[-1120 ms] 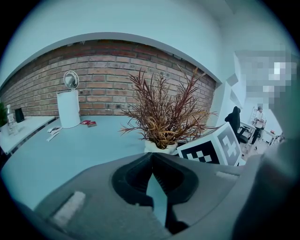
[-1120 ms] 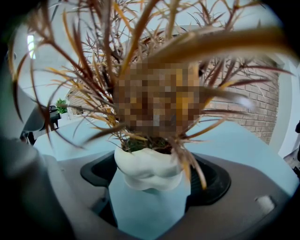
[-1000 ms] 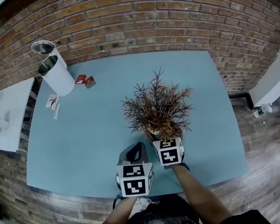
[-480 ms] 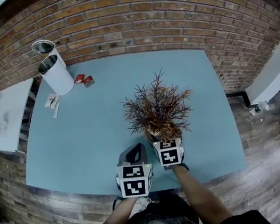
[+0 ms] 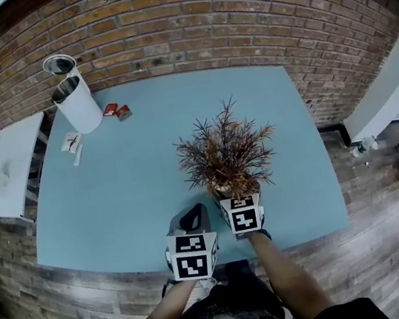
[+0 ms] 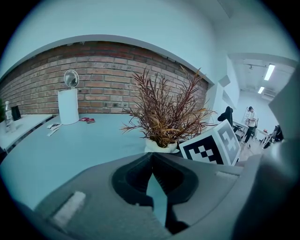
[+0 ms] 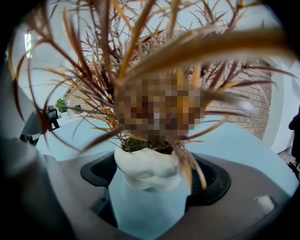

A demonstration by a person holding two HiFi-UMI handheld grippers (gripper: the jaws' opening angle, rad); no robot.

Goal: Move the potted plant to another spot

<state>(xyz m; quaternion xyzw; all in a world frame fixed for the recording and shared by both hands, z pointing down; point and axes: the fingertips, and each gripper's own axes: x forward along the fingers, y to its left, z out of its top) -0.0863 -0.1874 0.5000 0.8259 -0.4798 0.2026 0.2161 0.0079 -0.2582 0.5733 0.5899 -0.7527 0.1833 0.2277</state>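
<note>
The potted plant (image 5: 224,151), rusty-brown spiky leaves in a small white pot (image 7: 147,168), stands on the blue table (image 5: 114,191) right of the middle, near the front. My right gripper (image 5: 231,193) reaches the pot from the front, and in the right gripper view its jaws sit against both sides of the pot, shut on it (image 7: 150,164). My left gripper (image 5: 192,216) hovers just left of it, jaws together and holding nothing (image 6: 151,154). The left gripper view shows the plant (image 6: 164,117) ahead to the right. I cannot tell whether the pot is off the table.
A white cylindrical bin (image 5: 76,103) stands at the table's far left corner, with small red packets (image 5: 117,112) and papers (image 5: 72,144) beside it. A white side table (image 5: 5,167) sits left. A brick wall (image 5: 238,21) runs behind the table.
</note>
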